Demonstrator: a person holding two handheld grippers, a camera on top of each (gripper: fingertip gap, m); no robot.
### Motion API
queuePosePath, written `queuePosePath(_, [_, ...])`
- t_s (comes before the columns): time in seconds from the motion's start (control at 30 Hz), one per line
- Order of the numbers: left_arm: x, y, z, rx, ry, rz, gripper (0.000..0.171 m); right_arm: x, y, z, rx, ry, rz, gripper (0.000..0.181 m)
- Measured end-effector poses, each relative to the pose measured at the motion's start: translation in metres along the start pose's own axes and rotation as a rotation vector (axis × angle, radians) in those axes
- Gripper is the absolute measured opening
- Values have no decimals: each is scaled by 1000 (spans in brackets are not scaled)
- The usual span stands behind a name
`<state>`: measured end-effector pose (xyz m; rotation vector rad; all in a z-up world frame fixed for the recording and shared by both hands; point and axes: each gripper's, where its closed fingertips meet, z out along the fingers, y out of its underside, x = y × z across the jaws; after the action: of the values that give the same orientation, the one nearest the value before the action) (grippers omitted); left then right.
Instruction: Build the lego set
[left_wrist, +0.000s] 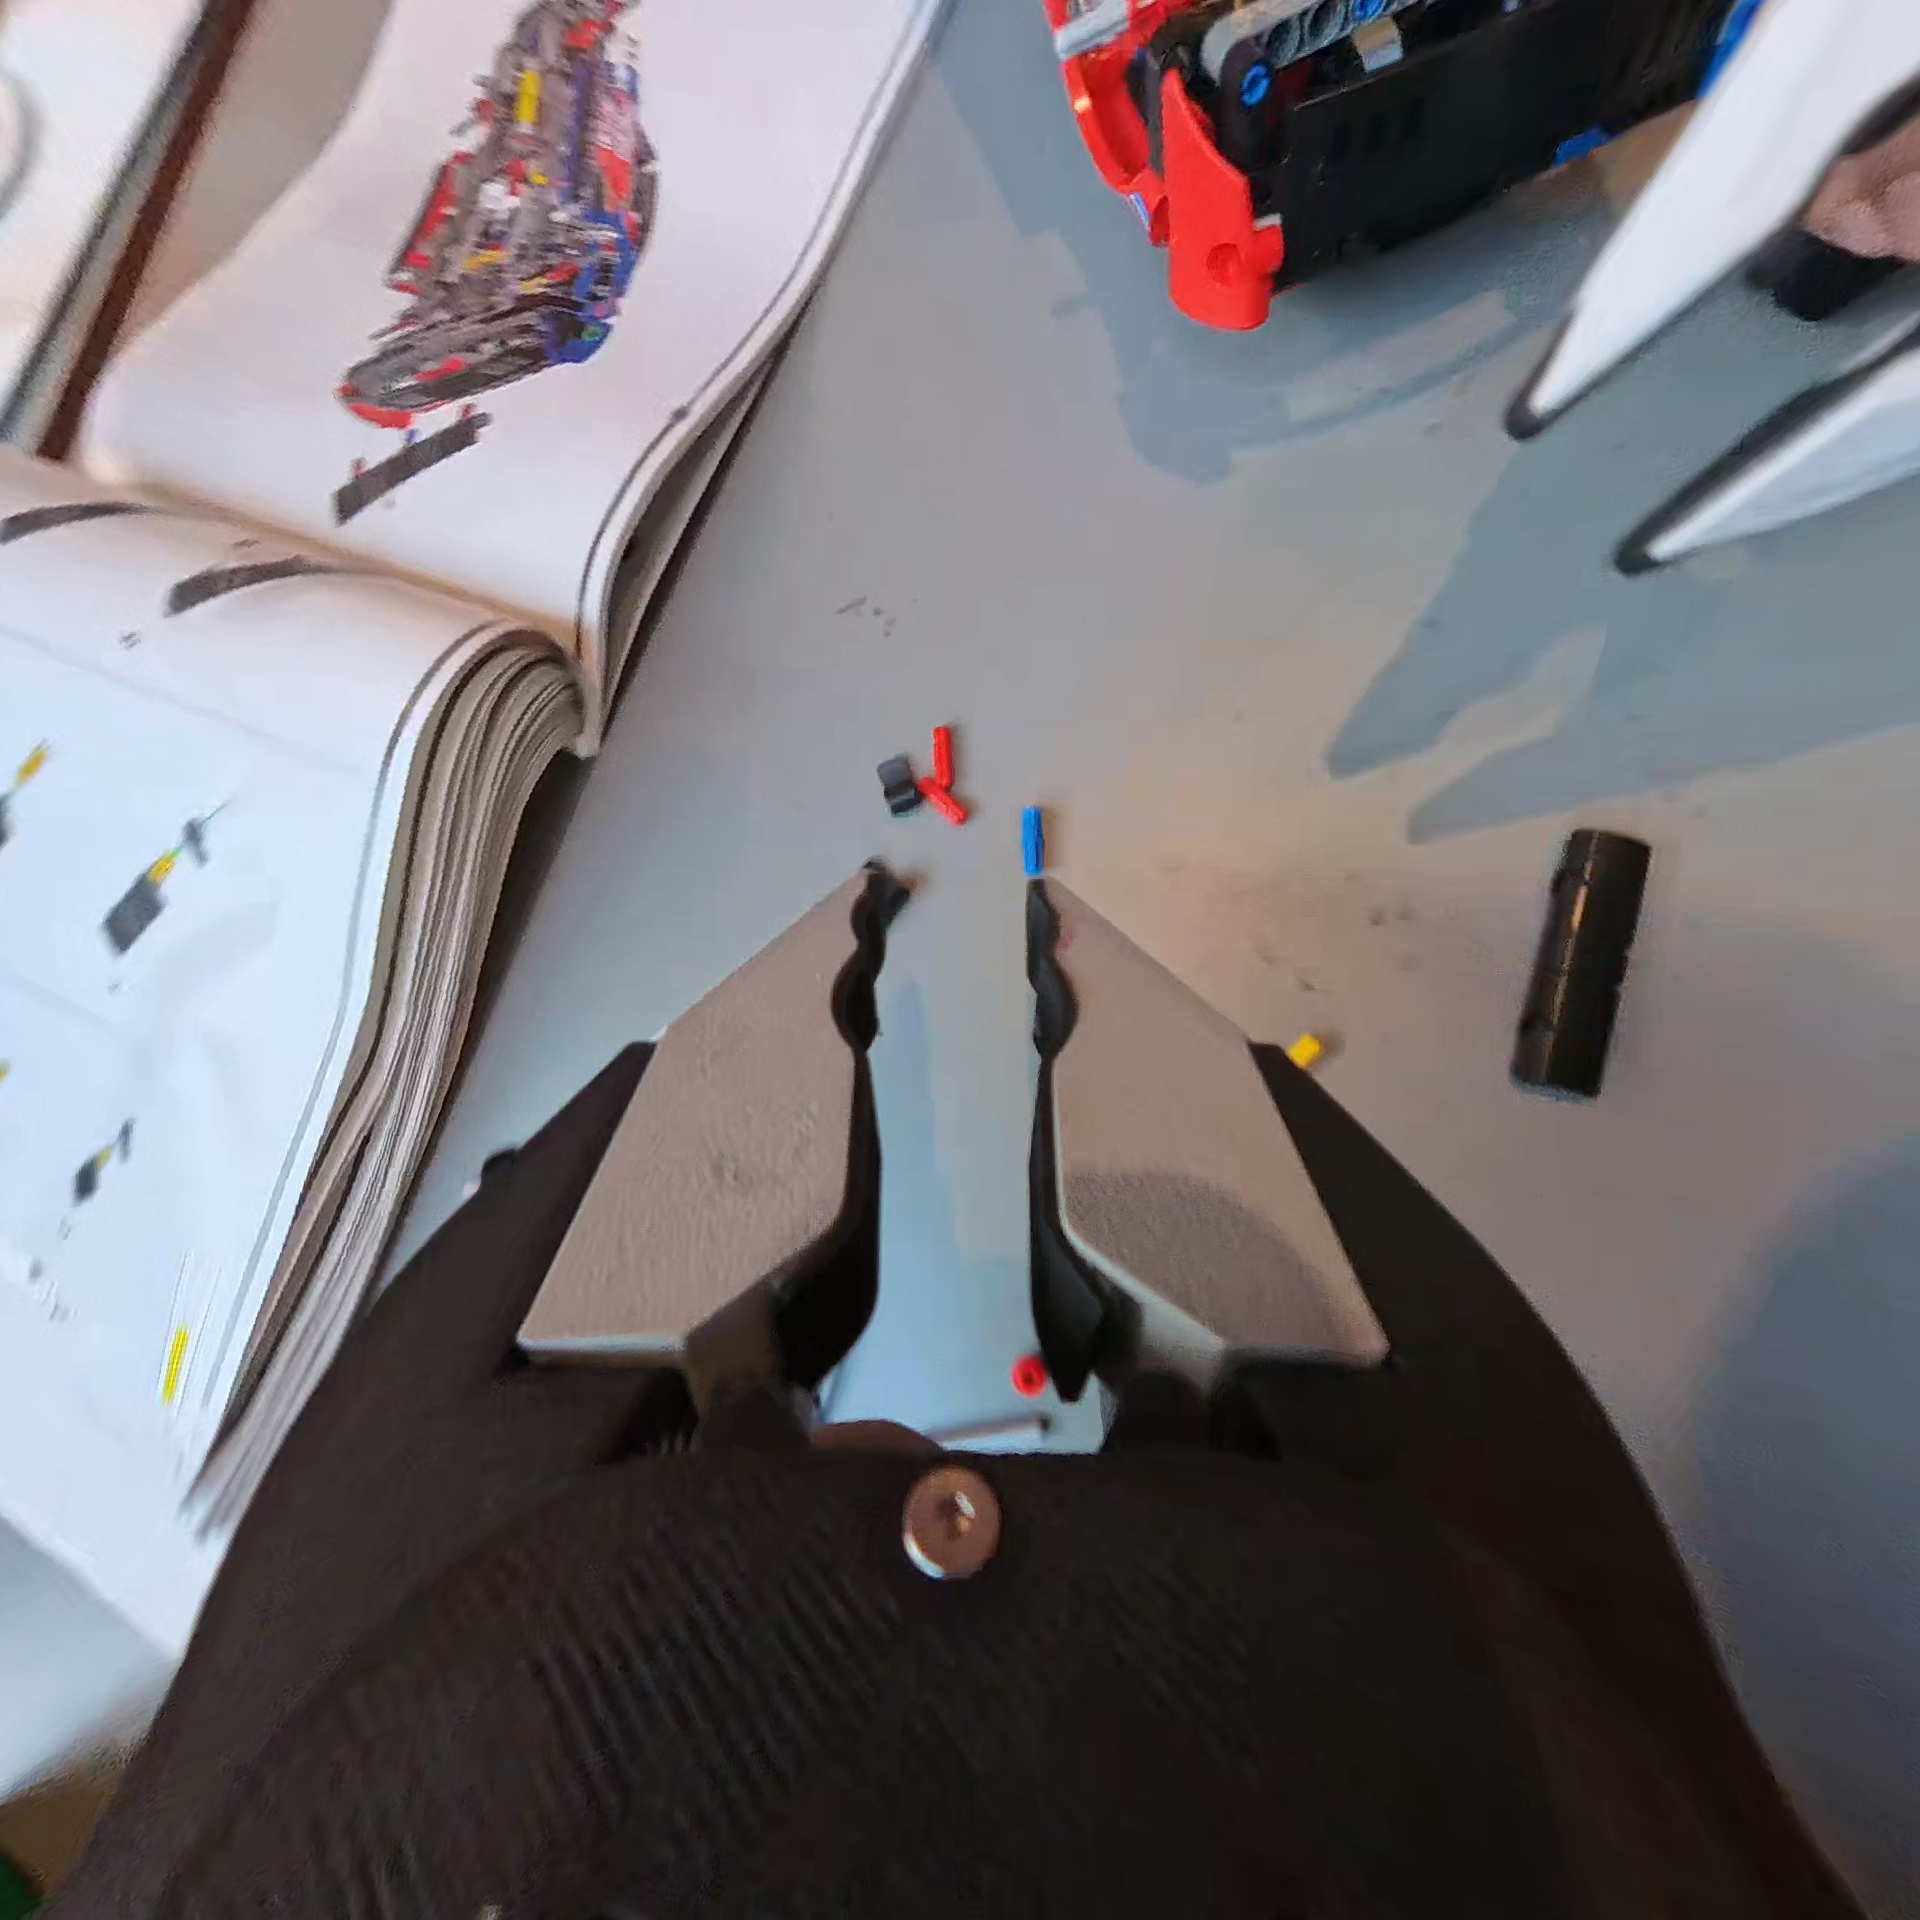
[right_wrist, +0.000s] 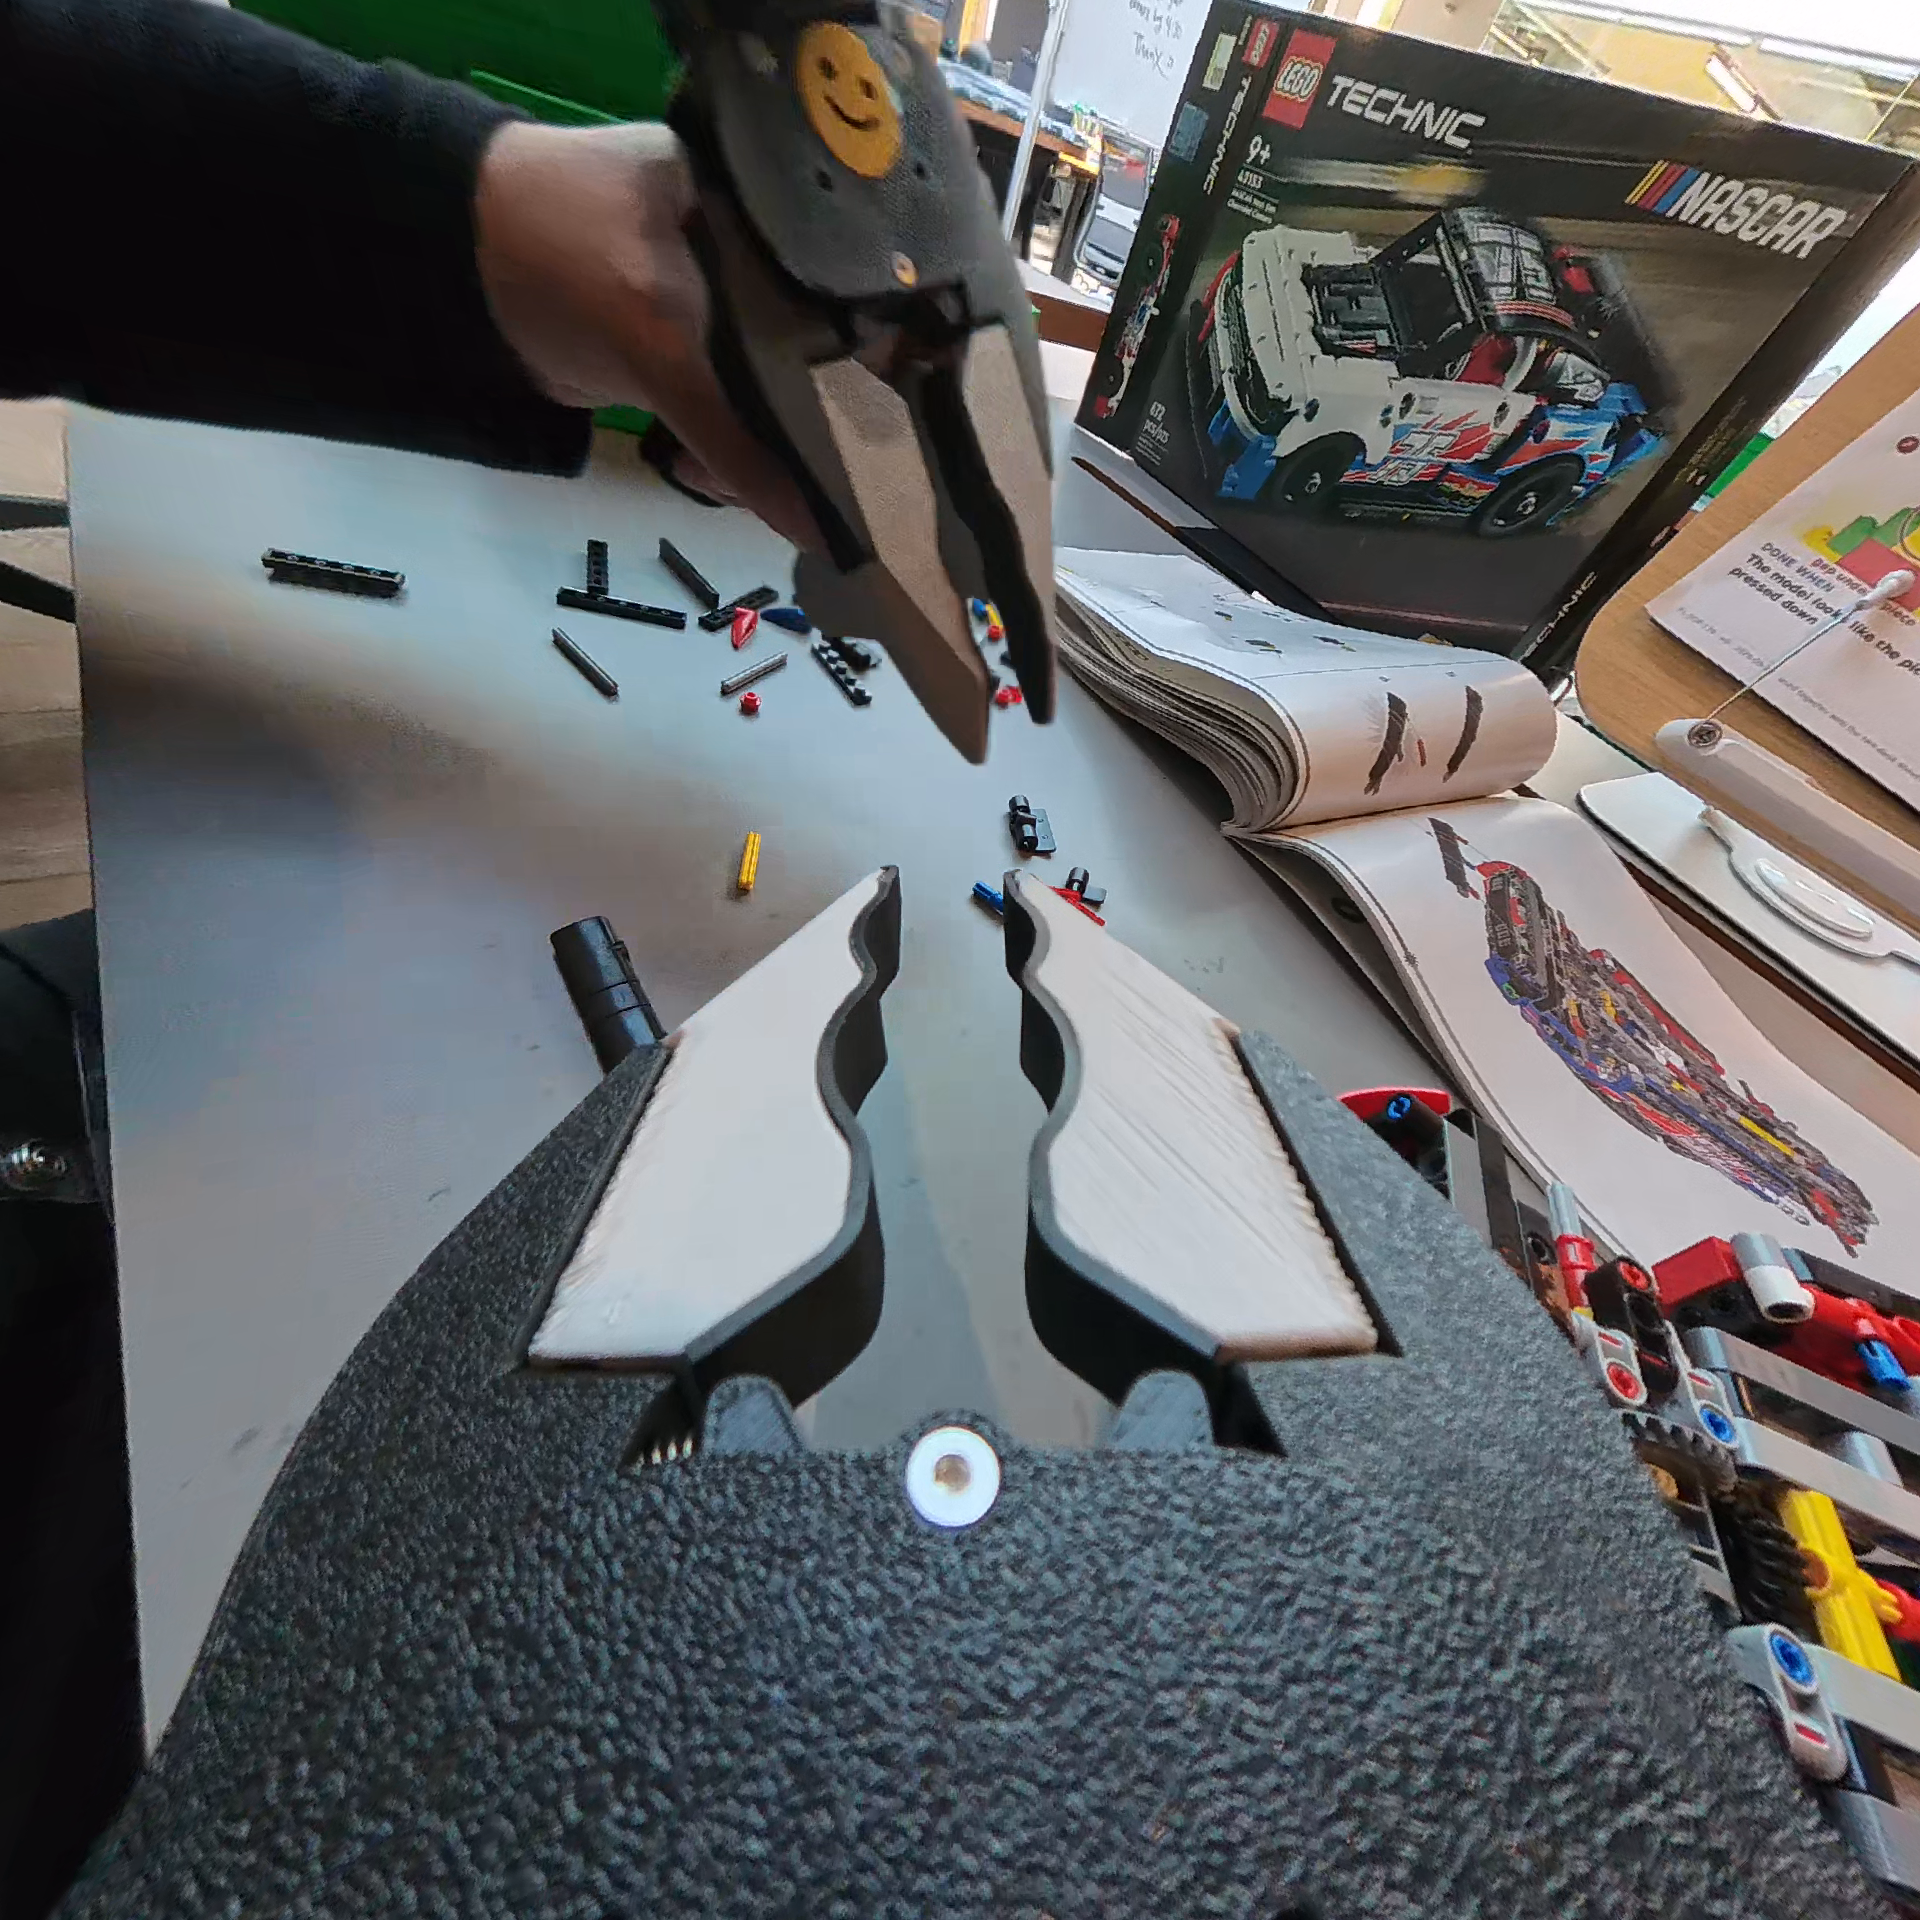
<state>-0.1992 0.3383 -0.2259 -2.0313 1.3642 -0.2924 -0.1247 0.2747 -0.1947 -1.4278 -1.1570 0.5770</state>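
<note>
My left gripper (left_wrist: 956, 883) is open and empty, hovering low over the grey table with its tips just short of a blue pin (left_wrist: 1032, 840). Two red pins (left_wrist: 943, 774) and a small black connector (left_wrist: 896, 787) lie just beyond. The partly built red and black car model (left_wrist: 1247, 156) stands at the far right. My right gripper (right_wrist: 951, 883) is open and empty, pointing at the same blue pin (right_wrist: 987, 899). The model (right_wrist: 1766, 1455) sits at its right side. A hand holds the left gripper (right_wrist: 1008, 727) above the table, facing the right one.
An open instruction book (left_wrist: 416, 416) lies on the left; it also shows in the right wrist view (right_wrist: 1351, 727). A black cylinder (left_wrist: 1581, 961), a yellow axle (right_wrist: 748, 862), a red bush (left_wrist: 1029, 1374) and several loose black beams (right_wrist: 623, 608) are scattered around. The set's box (right_wrist: 1455, 312) stands behind. One gripper's finger ends stand about 11 cm off the other's. The blue pin (left_wrist: 1032, 840) is about 5 cm from my left fingertips and 11 cm from my right. My right tips are about 12 cm from the small black connector (left_wrist: 896, 787), my left tips only 6 cm. It is some 15 cm from my right tips to the model (right_wrist: 1766, 1455).
</note>
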Motion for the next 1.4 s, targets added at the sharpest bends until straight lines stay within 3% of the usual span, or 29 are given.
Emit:
queuePosePath(0.23, [-16, -2, 42, -138, 75, 35, 18, -3, -4, -3, 27, -19, 5, 18])
queuePosePath(0.37, [-9, -4, 49, -132, 163, 42, 10, -5, -4, -4, 33, -30, 11, 18])
queuePosePath(0.6, [-12, 4, 57, -197, 169, 110, 11, -4, -5, -4, 37, -31, 18, 17])
queuePosePath(1.1, [-15, 8, 48, -169, 145, 103, 0, -3, -5, -4, 35, -29, 23, 15])
queuePosePath(1.4, [-27, 15, 36, -172, 113, -28, 0, -4, -6, -5, 41, -34, 21, 15])
